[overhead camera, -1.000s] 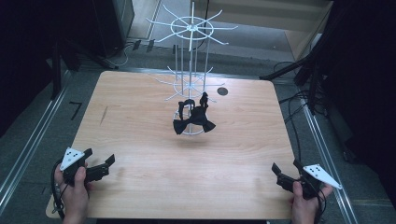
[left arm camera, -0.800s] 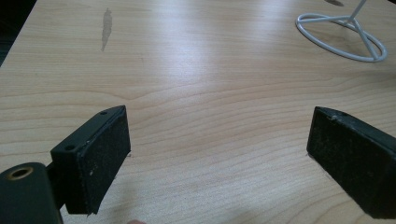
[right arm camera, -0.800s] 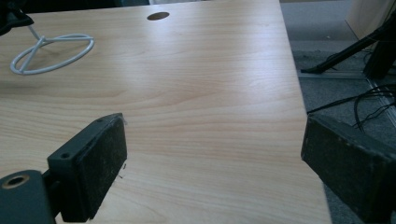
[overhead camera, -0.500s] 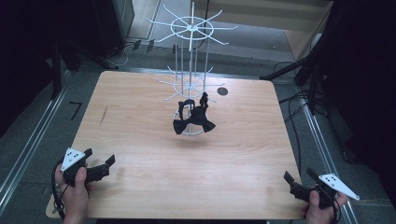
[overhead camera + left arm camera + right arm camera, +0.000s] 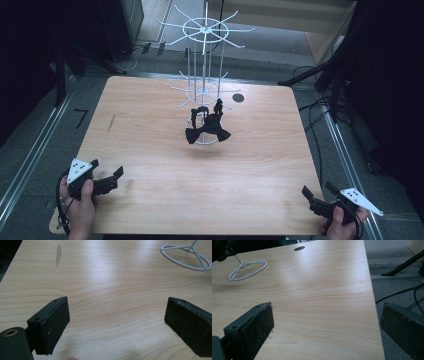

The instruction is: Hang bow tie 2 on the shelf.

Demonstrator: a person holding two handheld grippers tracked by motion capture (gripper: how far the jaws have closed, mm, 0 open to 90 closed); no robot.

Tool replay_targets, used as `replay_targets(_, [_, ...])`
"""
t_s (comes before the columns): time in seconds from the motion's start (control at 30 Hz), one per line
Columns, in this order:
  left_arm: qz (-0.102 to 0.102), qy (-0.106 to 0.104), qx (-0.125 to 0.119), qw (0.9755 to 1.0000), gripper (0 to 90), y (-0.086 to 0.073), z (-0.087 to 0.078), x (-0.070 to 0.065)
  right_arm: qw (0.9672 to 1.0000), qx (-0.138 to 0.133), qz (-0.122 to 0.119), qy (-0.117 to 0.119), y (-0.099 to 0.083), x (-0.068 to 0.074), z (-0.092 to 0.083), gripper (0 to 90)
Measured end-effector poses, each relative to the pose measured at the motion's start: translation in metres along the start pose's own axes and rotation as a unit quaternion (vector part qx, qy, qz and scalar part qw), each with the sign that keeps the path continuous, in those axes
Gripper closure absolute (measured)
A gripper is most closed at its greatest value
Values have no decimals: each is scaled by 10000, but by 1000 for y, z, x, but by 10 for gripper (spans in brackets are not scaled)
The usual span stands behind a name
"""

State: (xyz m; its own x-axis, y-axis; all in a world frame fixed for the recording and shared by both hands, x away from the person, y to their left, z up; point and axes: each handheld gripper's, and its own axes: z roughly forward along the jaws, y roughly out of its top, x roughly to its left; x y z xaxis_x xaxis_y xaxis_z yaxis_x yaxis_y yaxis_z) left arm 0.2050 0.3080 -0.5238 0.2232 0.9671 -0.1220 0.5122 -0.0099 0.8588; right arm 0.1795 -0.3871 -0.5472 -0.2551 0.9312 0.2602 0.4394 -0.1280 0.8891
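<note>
A white wire rack (image 5: 204,75) stands on the far middle of the wooden table (image 5: 150,210). A black bow-shaped piece of cloth (image 5: 207,129) hangs low on it. At the near left corner a hand holds my left gripper (image 5: 107,168) open over bare wood, with nothing between its pads (image 5: 53,325). My right gripper (image 5: 317,189) sits at the near right corner, half over the table's right edge. Its jaws have just been opening and now stand open and empty (image 5: 327,327). The rack's base ring (image 5: 186,256) (image 5: 249,268) lies well ahead of both.
A dark round hole (image 5: 238,97) (image 5: 299,248) is in the tabletop to the right of the rack. Metal rails and cables (image 5: 320,107) run along the floor on both sides. A grey smudge (image 5: 58,255) marks the wood at far left.
The right hand and its gripper have moved right and nearer, to the table's near right corner. The left gripper and the rack have stayed put.
</note>
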Motion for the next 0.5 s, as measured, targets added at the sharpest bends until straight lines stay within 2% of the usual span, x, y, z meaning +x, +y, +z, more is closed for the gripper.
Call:
replay_targets(0.07, [2,-14,-2,10000,69,0,0,0,10000,27,-59,33,0,1,2,0])
replay_targets(0.23, [49,-16,3,10000,68,0,0,0,10000,49,18,67,-1,0,2,0])
replay_targets(0.5, [35,-15,29,10000,68,0,1,0,9999,98,-109,48,-2,3,4,0])
